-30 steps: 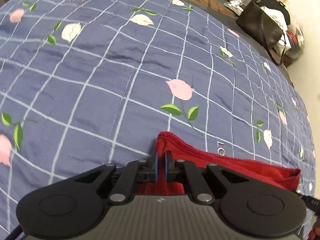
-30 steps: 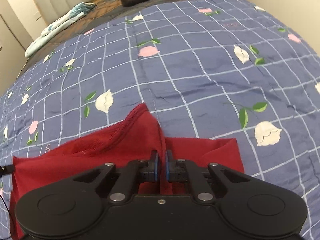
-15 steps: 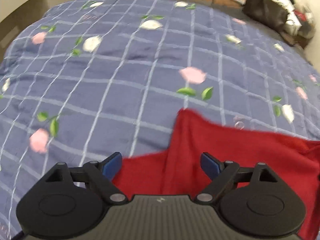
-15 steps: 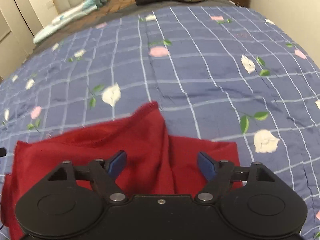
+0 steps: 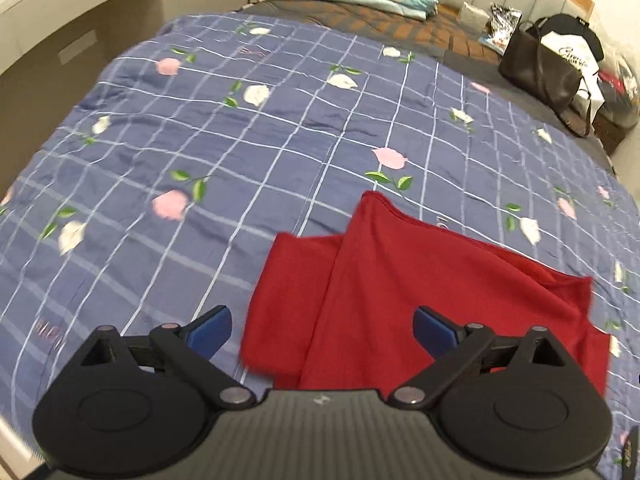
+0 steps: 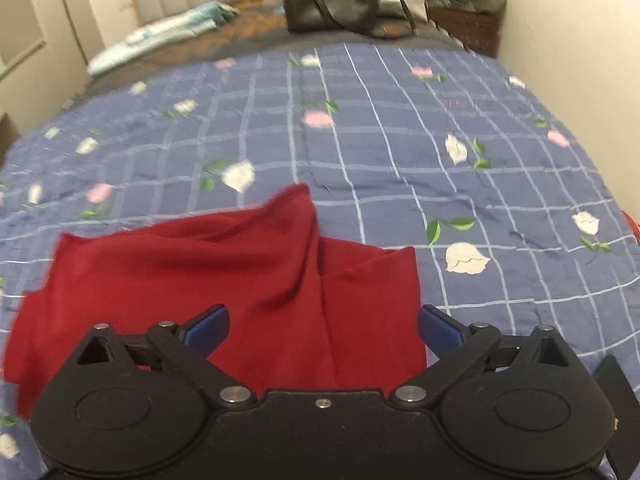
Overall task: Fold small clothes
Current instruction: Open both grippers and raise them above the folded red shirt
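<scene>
- Holding nothing, your left hand-held gripper [image 5: 322, 330] and right hand-held gripper [image 6: 323, 327] gape wide.
- Red garment [image 5: 400, 288] lies rumpled near the bed's [image 5: 280, 128] near edge.
- Quilt lettering is too blurred to read.

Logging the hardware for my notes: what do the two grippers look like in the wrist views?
Both match: the left gripper and right gripper have black linkage arms with silver pivot pins, round black discs at each side, and blue pads on the fingertips. The left's body is ribbed grey with a small logo; the right's is plain black with one screw.
</scene>
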